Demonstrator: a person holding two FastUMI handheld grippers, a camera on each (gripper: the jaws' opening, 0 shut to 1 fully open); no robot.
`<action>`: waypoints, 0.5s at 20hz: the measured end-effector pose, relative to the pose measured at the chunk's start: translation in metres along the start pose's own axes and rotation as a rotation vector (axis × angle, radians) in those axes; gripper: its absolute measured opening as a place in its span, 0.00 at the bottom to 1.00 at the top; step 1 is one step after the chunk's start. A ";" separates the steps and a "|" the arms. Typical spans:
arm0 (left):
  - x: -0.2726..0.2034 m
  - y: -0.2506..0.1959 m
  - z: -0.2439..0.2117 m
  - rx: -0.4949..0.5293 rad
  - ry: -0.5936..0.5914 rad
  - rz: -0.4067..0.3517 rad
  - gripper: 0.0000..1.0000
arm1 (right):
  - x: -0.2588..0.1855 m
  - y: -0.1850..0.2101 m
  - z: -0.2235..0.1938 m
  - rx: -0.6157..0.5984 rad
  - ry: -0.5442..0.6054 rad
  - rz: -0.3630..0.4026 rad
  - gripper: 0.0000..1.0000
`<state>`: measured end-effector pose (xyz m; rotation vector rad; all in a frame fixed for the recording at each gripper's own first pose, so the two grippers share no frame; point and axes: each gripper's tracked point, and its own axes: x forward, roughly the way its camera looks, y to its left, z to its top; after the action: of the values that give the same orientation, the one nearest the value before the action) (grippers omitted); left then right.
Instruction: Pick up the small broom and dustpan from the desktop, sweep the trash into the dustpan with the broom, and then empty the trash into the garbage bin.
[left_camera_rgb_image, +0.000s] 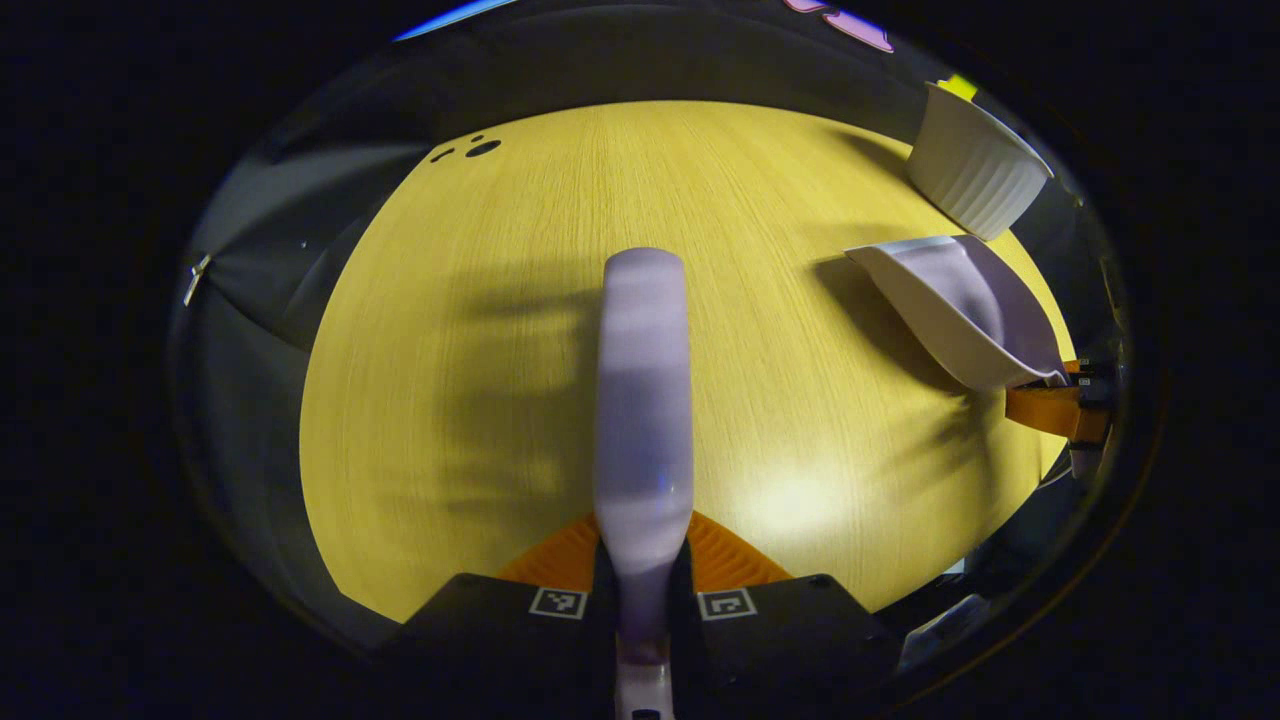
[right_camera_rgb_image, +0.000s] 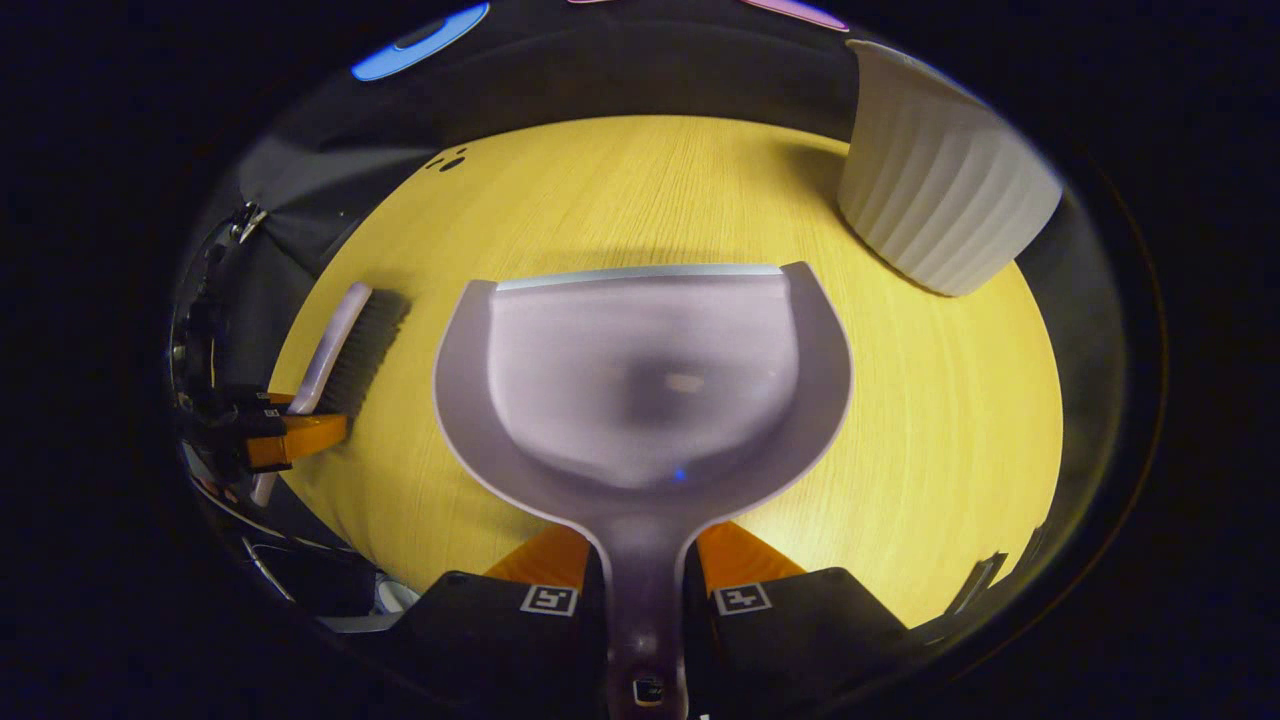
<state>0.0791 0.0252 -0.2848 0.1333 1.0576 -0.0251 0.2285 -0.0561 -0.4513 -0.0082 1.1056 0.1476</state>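
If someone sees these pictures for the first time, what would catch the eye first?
Likely the pale lilac plastic dustpan, held by its handle in the right gripper over the yellow wooden desktop. Next, the lilac-backed small broom in the left gripper, then the white ribbed garbage bin at the far right.

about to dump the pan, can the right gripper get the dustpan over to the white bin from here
Probably yes. The right gripper is shut on the dustpan handle, and the bare table lies between the pan and the ribbed bin ahead on its right. The pan looks empty.
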 end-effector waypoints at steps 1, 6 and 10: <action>0.001 -0.001 0.003 0.006 0.005 0.010 0.25 | 0.003 -0.003 0.003 0.008 0.011 0.001 0.31; 0.004 -0.002 0.009 0.030 0.057 0.032 0.29 | 0.015 -0.006 0.006 0.001 0.043 -0.012 0.35; 0.006 0.007 0.013 0.011 0.071 0.050 0.29 | 0.017 0.000 0.003 -0.017 0.091 0.038 0.38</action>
<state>0.0939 0.0311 -0.2834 0.1716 1.1244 0.0190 0.2390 -0.0534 -0.4650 -0.0098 1.1959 0.1922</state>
